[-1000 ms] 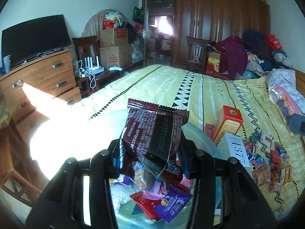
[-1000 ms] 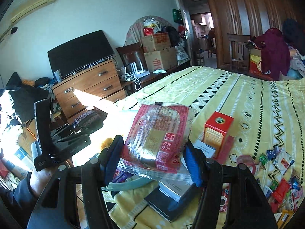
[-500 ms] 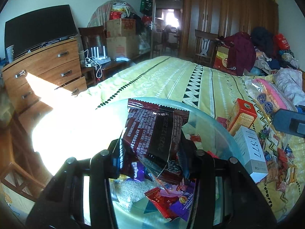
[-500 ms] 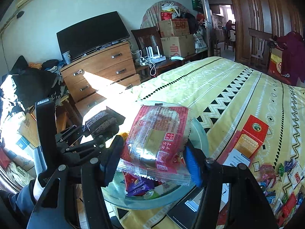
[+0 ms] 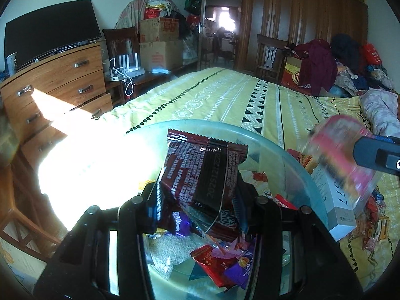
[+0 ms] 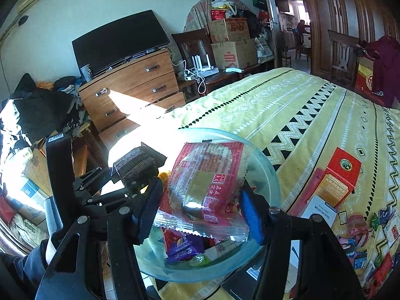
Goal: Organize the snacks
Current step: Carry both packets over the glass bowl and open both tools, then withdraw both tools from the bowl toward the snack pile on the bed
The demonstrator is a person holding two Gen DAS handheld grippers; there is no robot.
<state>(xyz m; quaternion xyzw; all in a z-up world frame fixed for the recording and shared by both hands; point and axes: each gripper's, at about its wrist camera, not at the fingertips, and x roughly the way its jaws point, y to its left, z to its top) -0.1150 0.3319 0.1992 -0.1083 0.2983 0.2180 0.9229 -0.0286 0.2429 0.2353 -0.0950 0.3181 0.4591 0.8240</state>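
A pale blue glass bowl [image 5: 275, 147] on the bed's corner holds several wrapped snacks, among them purple and red packets [image 5: 232, 262]. My left gripper [image 5: 197, 200] is shut on a dark red packet [image 5: 202, 172] with white print, held above the bowl's near side. In the right wrist view, my right gripper [image 6: 201, 207] grips a clear-and-red packet [image 6: 207, 182] over the bowl [image 6: 270, 175], its jaws closing tighter with both blue pads pressing the wrapper. To its left, the left gripper [image 6: 130, 177] shows with its dark packet [image 6: 136, 162]. The right-hand packet [image 5: 342, 155] looks blurred in the left wrist view.
A red-and-orange box [image 6: 340, 175] and a white box [image 5: 335, 200] lie beside the bowl on the yellow patterned bedspread [image 6: 287, 105]. Several small sweets [image 6: 370, 237] are scattered at the right. A wooden dresser [image 6: 132, 87] with a TV stands left of the bed.
Both grippers have come forward and lower over the bowl, which now looks larger beneath them. The right gripper's packet has moved closer to the left gripper. Both packets stay gripped.
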